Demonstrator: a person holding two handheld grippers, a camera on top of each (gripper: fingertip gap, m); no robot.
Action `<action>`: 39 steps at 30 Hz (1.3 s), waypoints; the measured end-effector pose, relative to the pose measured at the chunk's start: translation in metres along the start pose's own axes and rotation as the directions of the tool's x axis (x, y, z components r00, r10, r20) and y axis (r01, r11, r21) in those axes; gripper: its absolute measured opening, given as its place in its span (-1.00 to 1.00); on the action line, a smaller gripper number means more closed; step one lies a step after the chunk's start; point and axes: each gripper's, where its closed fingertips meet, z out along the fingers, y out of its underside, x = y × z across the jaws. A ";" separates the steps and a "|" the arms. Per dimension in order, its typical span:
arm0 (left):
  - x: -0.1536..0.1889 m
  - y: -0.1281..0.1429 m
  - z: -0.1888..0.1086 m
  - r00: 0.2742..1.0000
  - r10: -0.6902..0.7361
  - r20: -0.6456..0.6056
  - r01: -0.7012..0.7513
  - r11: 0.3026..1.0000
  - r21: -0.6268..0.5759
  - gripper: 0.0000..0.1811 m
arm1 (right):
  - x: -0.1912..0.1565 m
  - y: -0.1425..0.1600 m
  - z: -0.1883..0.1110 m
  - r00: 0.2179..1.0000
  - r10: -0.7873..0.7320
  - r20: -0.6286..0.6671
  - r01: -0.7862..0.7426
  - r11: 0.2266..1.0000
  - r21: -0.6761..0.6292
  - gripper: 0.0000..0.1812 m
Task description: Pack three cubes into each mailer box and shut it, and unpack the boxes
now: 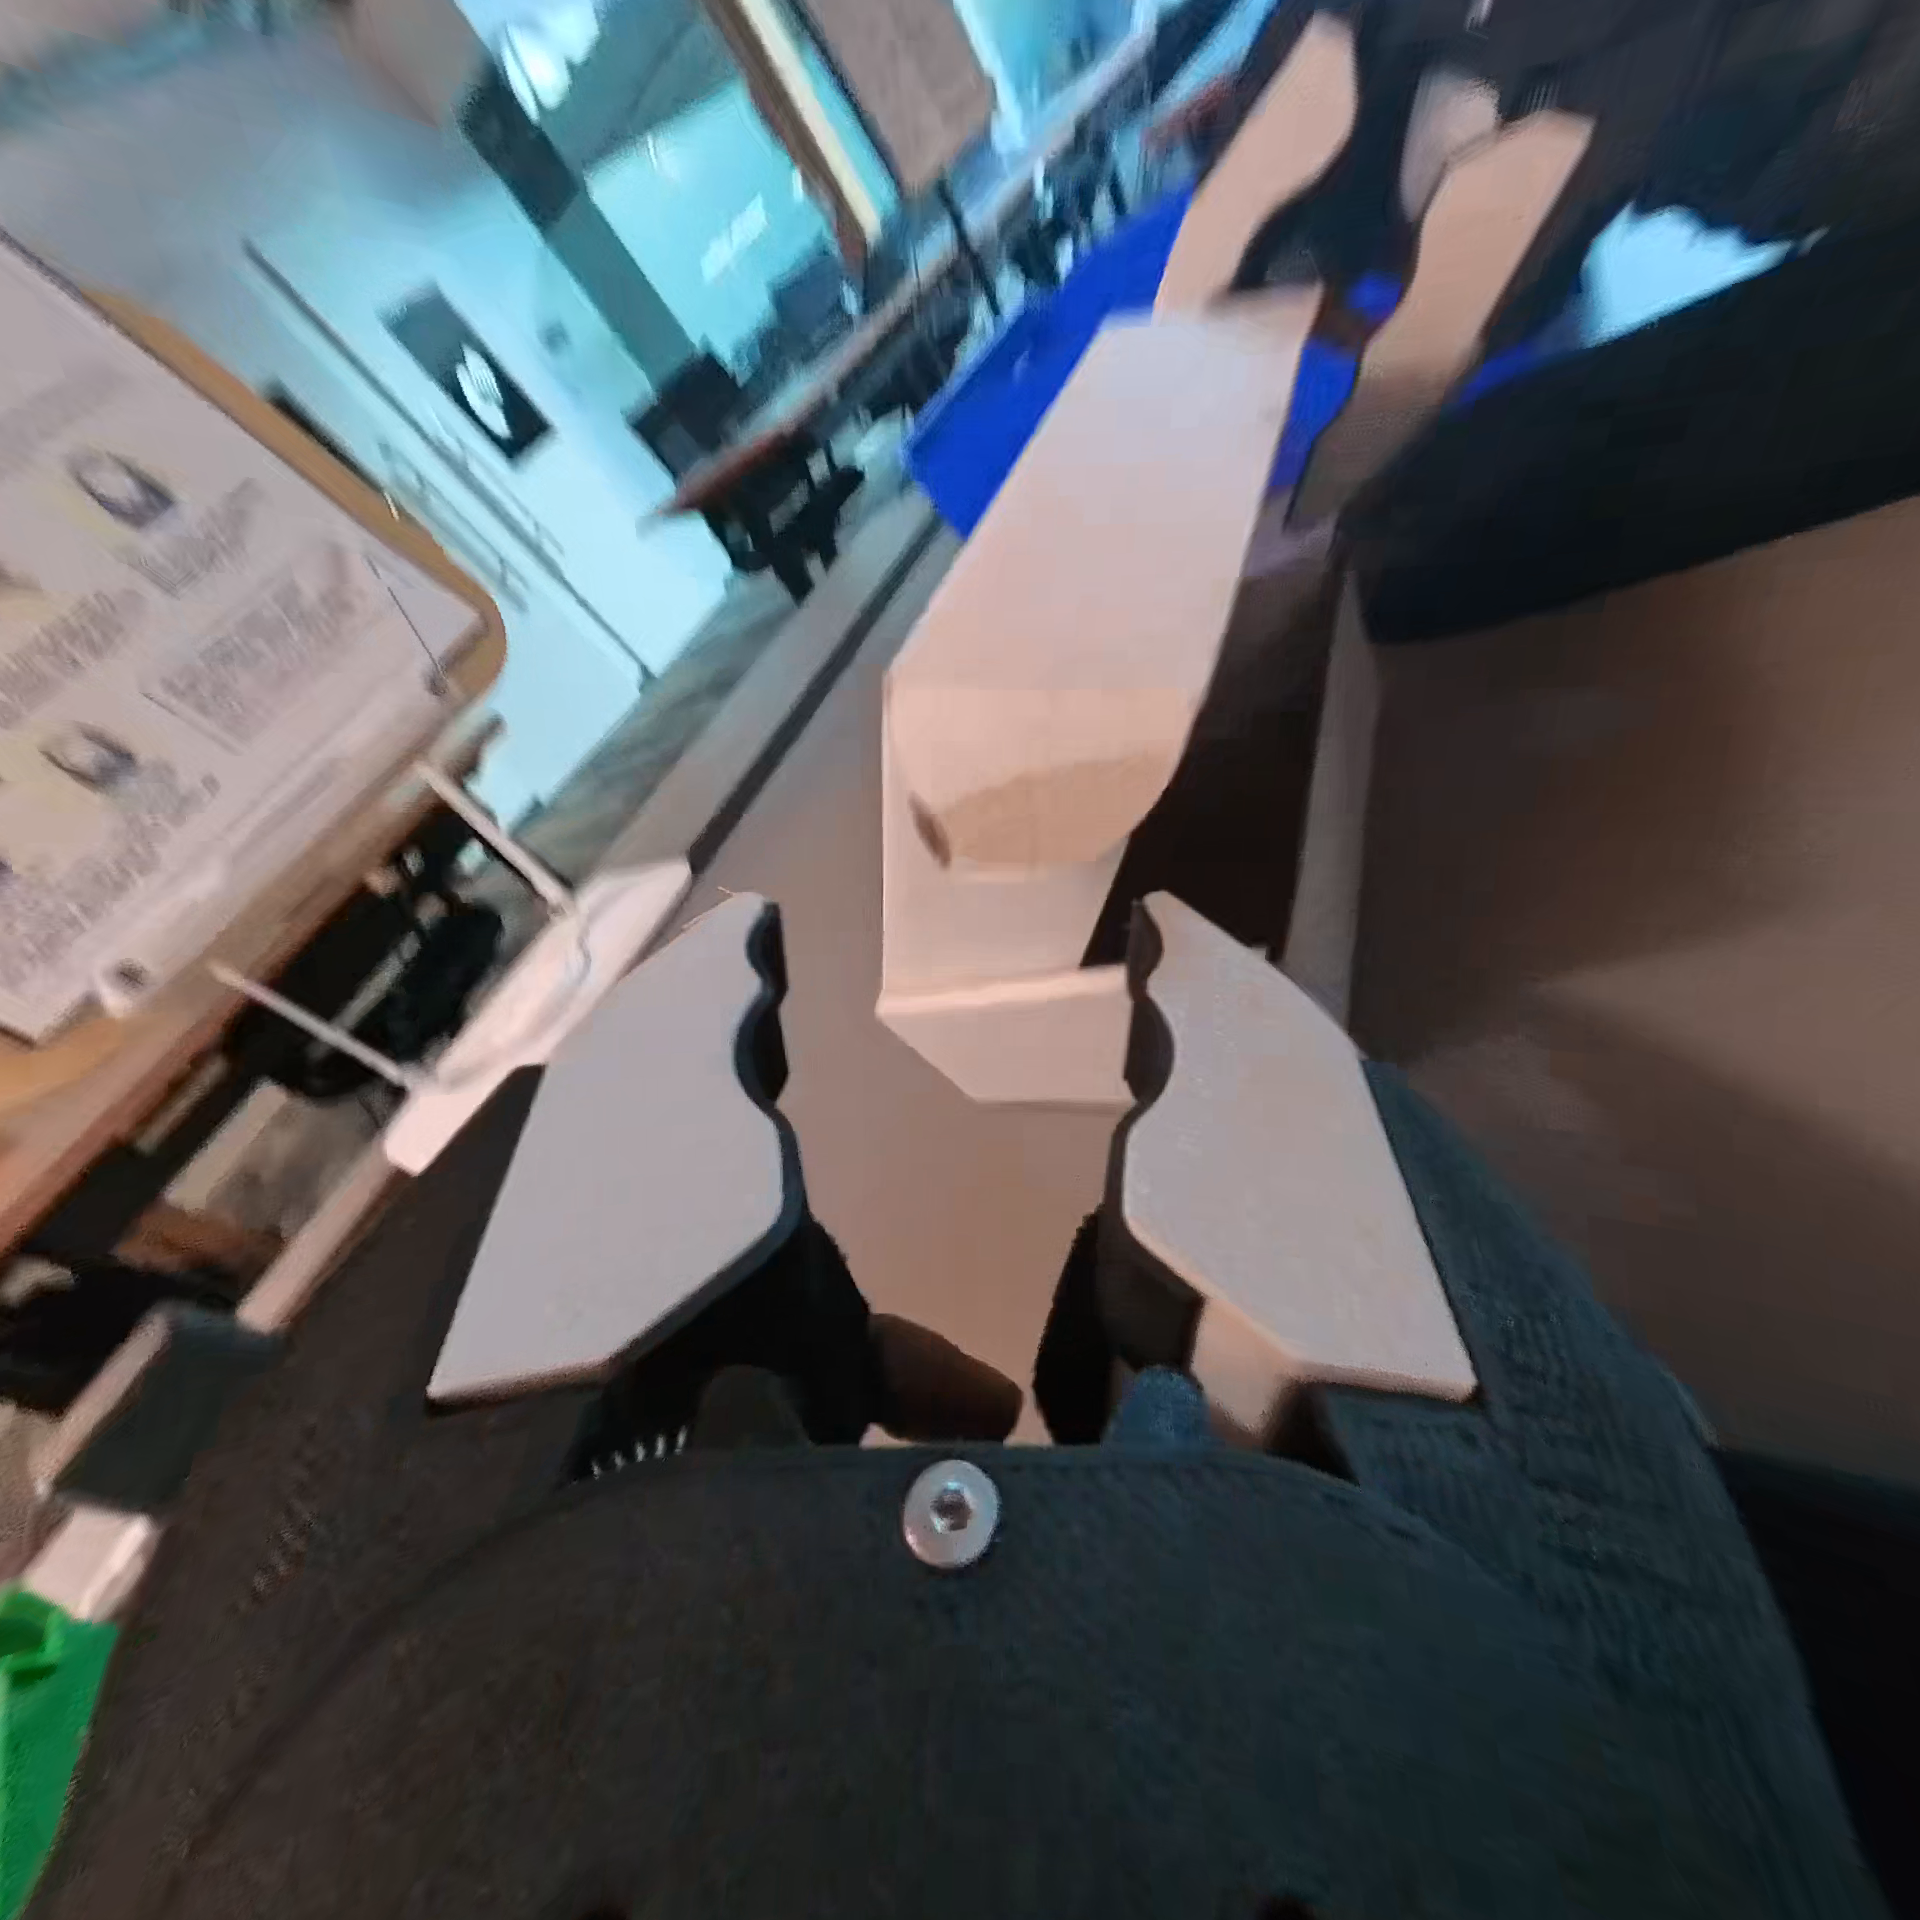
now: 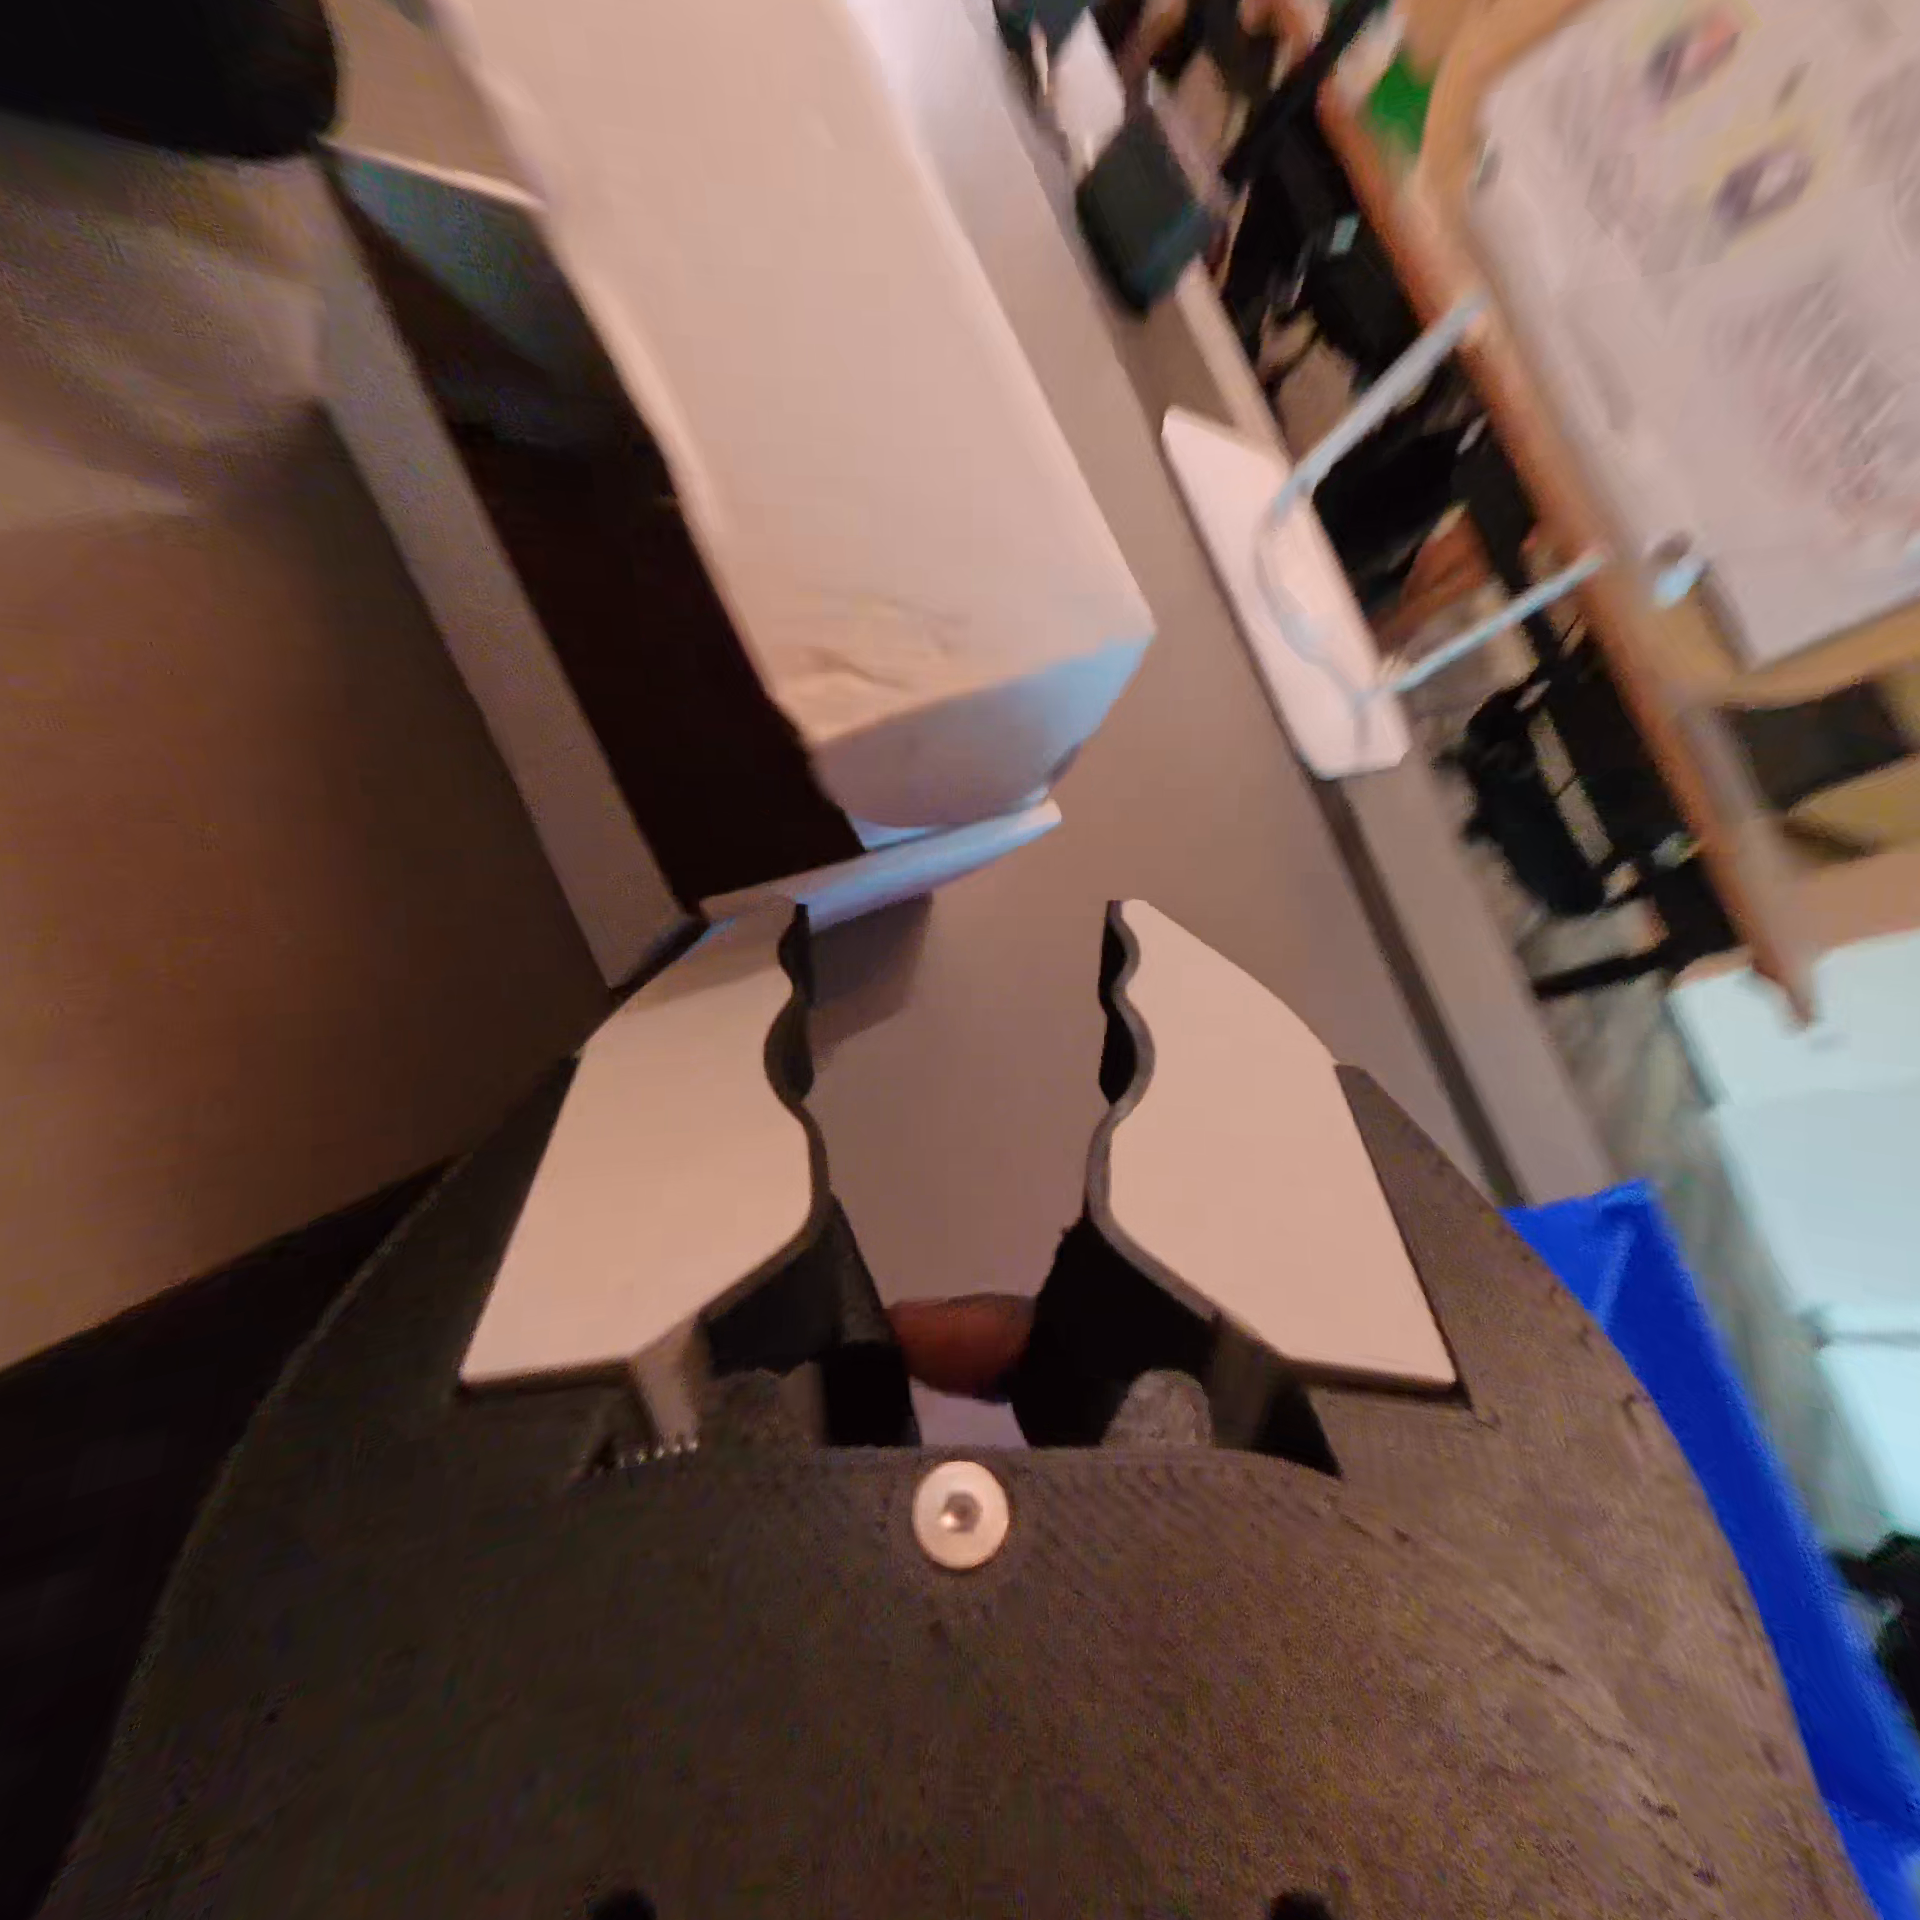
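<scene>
Both the left gripper (image 1: 951, 997) and the right gripper (image 2: 951, 997) have their jaws apart and empty, each just beside a white flap of the mailer box (image 1: 1081, 644) at frame centre, so I would press both ends evenly.

Looks like some kind of lab or open-plan workspace, not a home. There's a row of long dark tables (image 1: 790, 436) running back toward big glass partitions (image 1: 665, 197), a printed instruction sheet on a wire stand (image 1: 177, 623) sitting on the bench, blue bins (image 1: 997, 447), and tangled black gear and cables (image 2: 1558, 790) under a wooden-edged desk (image 2: 1621, 582).
</scene>
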 end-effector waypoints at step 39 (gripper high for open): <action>0.037 0.021 0.014 0.921 -0.338 -0.197 0.289 0.927 -0.241 0.08 | -0.035 0.006 0.015 0.953 0.216 0.212 -0.216 0.976 -0.023 -0.01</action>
